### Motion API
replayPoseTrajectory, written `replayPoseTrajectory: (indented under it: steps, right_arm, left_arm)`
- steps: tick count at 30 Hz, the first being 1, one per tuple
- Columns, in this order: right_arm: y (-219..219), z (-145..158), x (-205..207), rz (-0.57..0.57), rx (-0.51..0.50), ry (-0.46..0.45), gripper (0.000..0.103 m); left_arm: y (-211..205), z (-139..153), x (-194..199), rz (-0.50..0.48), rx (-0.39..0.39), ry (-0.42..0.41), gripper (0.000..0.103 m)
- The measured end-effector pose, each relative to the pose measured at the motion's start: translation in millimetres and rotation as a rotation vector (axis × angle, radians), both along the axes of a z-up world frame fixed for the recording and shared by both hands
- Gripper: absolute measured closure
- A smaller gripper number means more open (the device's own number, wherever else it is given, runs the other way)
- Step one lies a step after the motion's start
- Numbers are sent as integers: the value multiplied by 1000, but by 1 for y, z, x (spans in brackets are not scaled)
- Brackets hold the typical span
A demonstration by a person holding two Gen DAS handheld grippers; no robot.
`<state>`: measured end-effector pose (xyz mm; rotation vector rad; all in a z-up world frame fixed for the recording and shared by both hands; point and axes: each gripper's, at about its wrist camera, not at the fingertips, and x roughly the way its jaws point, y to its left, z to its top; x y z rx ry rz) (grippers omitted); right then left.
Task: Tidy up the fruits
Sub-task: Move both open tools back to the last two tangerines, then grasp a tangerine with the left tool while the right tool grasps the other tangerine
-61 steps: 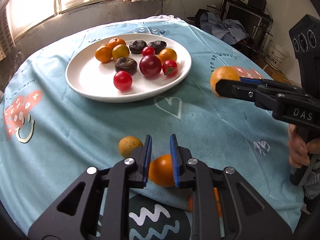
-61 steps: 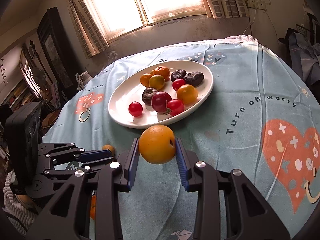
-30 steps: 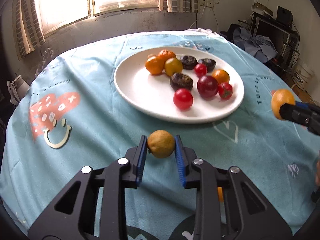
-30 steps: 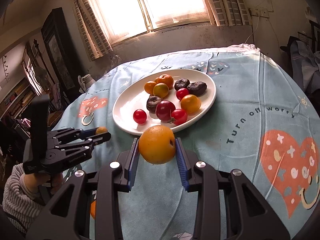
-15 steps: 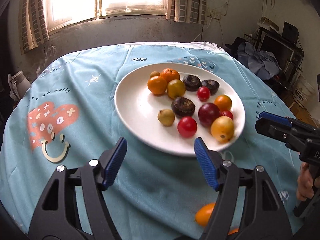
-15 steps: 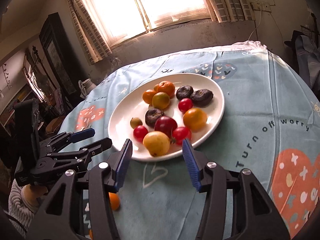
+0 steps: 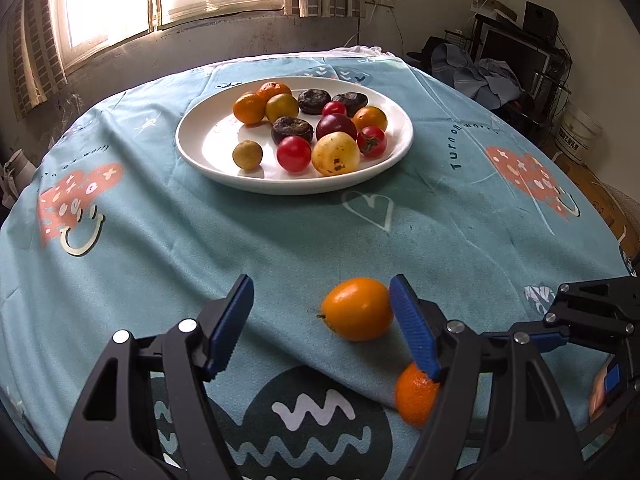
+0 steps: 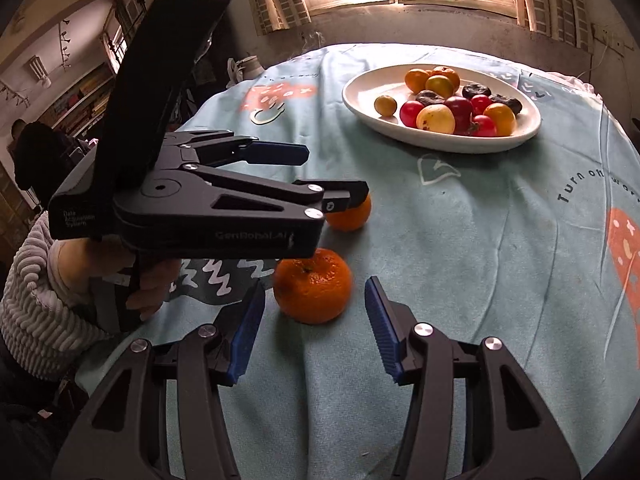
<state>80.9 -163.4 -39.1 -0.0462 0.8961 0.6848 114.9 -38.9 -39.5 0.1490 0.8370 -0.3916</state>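
From the left wrist view, the white plate (image 7: 294,186) sits toward the far side of the round table, whose blue patterned cloth (image 7: 460,248) lies bare and wide between the plate's near rim and the near edge, with more bare cloth left and right of the plate. The left gripper (image 7: 322,322) hangs over that near stretch, its jaws having just opened and now standing well apart; a smooth oval orange fruit (image 7: 357,308) lies on the cloth between them, close against the right-hand blue pad, not squeezed. A second, rougher tangerine (image 7: 416,398) lies nearer still from the plate, partly behind that finger. On the plate lie about 12 fruits: red tomatoes, dark wrinkled ones, oranges, a speckled yellow one. From the right wrist view, the plate (image 8: 440,142) is far off at the upper right, with open cloth (image 8: 500,260) below it and to its right. The right gripper (image 8: 314,330) has also just spread its jaws, which stand apart and empty; the dimpled tangerine (image 8: 314,290) with its green stem sits just beyond the pads, untouched. The left gripper (image 8: 326,178) reaches over the oval orange fruit (image 8: 350,216).
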Motion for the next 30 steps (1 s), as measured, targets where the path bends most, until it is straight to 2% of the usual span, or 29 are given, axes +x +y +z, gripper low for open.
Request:
replayPoseTrajectory:
  steps: [8,13,14,16,17,18,21,26,30]
  right_arm:
    - [8,-8,7,8,-15,51,50]
    - [7,-14,15,-3,-9,94,50]
    - [7,-14,15,-6,-10,94,53]
    - [8,-14,16,-1,-4,94,58]
    - [8,-14,16,-1,-6,91,59]
    - [8,-13,16,-1,-5,91,59]
    - [4,-14,18,-5,21,99,59]
    - [-16,-3,9,-60,51,34,59]
    - [-39,8,8,-148,71,-7,60]
  left_arm:
    - [-19,-15,-2,-67,34,29,30]
    - [-19,-16,5,-49,24,33,32]
    - [-19,-15,7,-46,21,32,35]
    - [-22,-14,8,-57,10,27,48]
    - [-24,-13,8,-65,10,26,58]
    - [-25,-13,7,-71,15,19,63]
    - [-28,-13,1,-65,53,-25,63]
    - [-17,6,-7,22,91,-135,63]
    - [-5,21,-5,96,112,-195,63]
